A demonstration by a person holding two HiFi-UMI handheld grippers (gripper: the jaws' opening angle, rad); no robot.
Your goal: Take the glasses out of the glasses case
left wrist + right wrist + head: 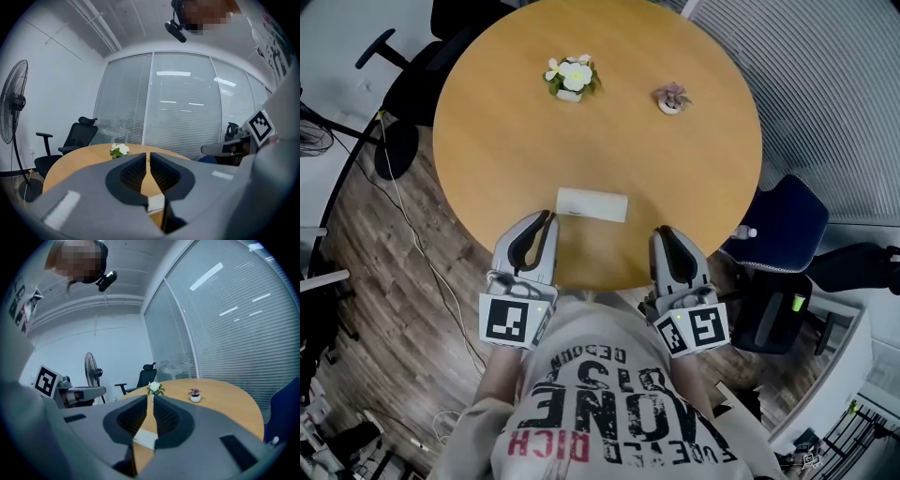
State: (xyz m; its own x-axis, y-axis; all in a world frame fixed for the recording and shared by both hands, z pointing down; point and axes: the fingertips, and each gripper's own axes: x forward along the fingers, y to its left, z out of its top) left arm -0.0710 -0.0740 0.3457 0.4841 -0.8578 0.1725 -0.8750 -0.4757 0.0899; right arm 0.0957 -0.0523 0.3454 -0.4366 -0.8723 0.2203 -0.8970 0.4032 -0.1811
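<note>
A closed white glasses case [592,203] lies near the front edge of the round wooden table [487,141]. My left gripper [550,217] hovers just left of the case's near end. Its jaws are drawn together with nothing between them. My right gripper [663,232] sits to the right of the case, a short gap away, also shut and empty. In the left gripper view the case [156,203] shows low behind the closed fingers [133,171]. The right gripper view has the case [144,438] below its fingers [165,414]. No glasses are visible.
A white flower pot [572,77] and a small pink plant [672,97] stand at the table's far side. A blue chair [783,225] is at the right, a black chair [441,47] at the far left, and a standing fan [14,108] is by the wall.
</note>
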